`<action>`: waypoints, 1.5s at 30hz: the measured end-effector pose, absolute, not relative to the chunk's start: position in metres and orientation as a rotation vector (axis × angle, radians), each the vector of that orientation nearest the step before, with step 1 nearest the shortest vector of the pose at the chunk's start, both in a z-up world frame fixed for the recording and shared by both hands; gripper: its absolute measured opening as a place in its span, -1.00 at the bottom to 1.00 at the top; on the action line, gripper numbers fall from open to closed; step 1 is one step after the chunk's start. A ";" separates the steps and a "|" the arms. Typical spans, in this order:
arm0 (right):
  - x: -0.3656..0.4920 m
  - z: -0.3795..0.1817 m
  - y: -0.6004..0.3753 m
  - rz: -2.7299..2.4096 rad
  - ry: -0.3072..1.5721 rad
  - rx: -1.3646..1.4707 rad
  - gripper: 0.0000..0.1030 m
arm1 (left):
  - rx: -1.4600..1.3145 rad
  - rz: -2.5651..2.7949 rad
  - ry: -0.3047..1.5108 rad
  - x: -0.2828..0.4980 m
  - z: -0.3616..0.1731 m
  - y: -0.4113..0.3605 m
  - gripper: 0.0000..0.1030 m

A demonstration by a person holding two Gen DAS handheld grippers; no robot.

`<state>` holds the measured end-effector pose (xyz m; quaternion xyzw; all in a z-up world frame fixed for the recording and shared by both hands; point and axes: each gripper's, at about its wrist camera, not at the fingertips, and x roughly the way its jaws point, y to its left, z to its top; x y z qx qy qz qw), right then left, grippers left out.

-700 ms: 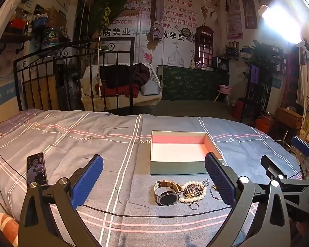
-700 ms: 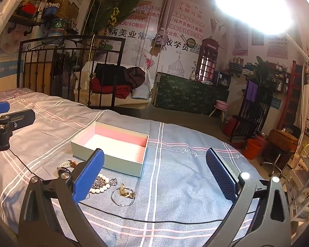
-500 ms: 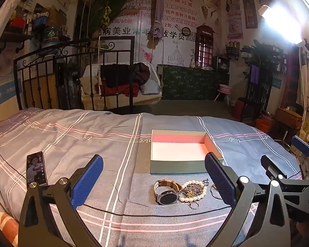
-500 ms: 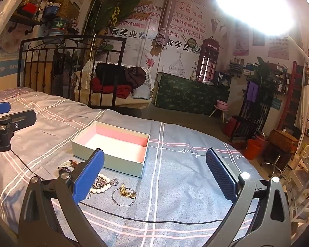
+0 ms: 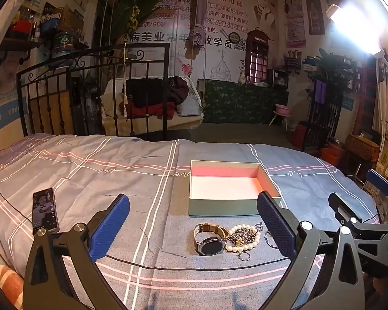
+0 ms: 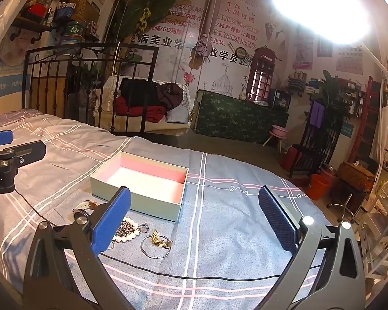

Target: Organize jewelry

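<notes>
Pale green card forms one shallow rectangular box (image 5: 234, 204) on the bed; just before it lie one round watch (image 5: 209, 240) and one pearl bracelet (image 5: 241, 237). Left gripper (image 5: 192, 228) and right gripper (image 6: 194, 222) hover spread wide, holding nothing.

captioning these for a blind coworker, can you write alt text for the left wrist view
An empty open box sits on a striped bedspread, with a watch, pearl bracelet and other jewelry just in front. The open left tool frames them; a phone lies at left.
</notes>
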<state>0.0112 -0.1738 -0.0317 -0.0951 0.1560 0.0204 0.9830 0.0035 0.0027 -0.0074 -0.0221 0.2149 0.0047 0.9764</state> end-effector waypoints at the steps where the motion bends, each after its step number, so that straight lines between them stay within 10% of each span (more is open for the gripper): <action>1: 0.010 -0.030 -0.179 0.044 0.315 -0.191 0.89 | -0.045 0.008 0.436 0.005 -0.007 0.003 0.88; 45: 0.019 -0.036 -0.174 0.062 0.351 -0.206 0.89 | -0.042 0.001 0.461 0.010 -0.015 0.006 0.88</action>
